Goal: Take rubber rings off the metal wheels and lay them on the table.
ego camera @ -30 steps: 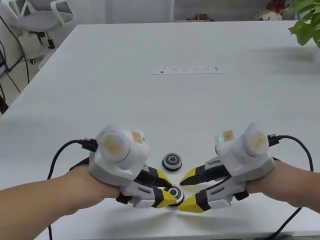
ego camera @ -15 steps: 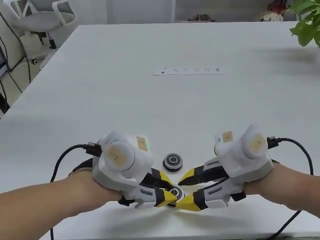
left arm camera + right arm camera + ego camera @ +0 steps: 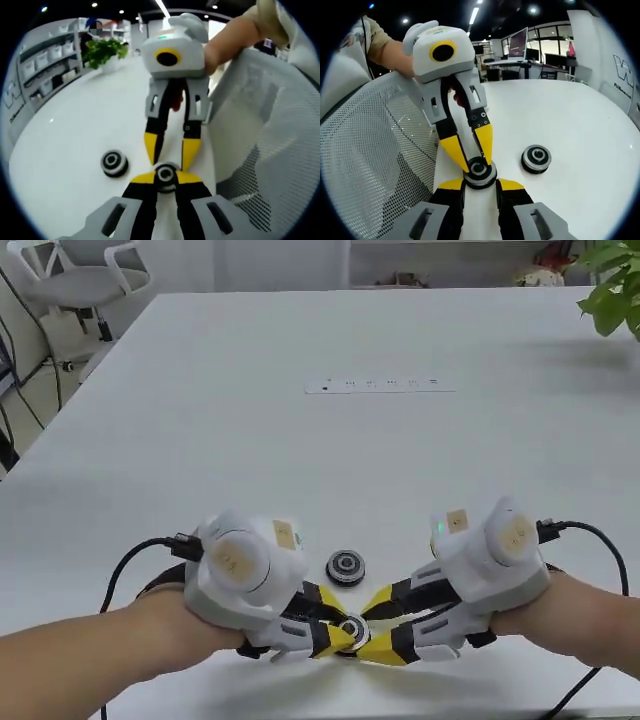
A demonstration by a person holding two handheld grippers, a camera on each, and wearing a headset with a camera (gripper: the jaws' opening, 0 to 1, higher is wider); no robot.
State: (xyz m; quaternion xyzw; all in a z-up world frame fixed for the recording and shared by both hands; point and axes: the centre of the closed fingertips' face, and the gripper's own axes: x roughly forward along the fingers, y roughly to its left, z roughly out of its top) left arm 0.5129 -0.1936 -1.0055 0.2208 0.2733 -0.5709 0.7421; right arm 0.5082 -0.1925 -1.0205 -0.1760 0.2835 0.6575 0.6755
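Meeting at the near edge of the white table (image 3: 200,420), the two grippers close on one dark-rimmed metal wheel, the near wheel (image 3: 350,628), which lies just in front of the person at 6 o'clock in the head view. The left gripper (image 3: 333,618) reaches it from 9 o'clock and the right gripper (image 3: 374,626) from 3 o'clock, so their yellow tips point at each other across it.

In the left gripper view, that gripper's own jaws are drawn in narrow, with a yellow tip touching each side of the near wheel (image 3: 166,175). The right gripper (image 3: 170,152) comes down from 12 o'clock, its tips set on the wheel's far rim.

In the right gripper view the picture is mirrored. The right gripper's own jaws are nearly closed, their tips pressed to the near wheel (image 3: 480,172) at 5 and 7 o'clock. The left gripper (image 3: 470,150) touches it from 12 o'clock.

A second wheel (image 3: 345,565) lies flat on the table just beyond at 12 o'clock, apart from both grippers; it also shows in the left gripper view (image 3: 114,163) and the right gripper view (image 3: 536,158).

Farther out at 12 o'clock lies a white power strip (image 3: 380,385). Past the table's far corners stand a chair (image 3: 85,278) at 11 o'clock and a green plant (image 3: 612,285) at 1 o'clock.
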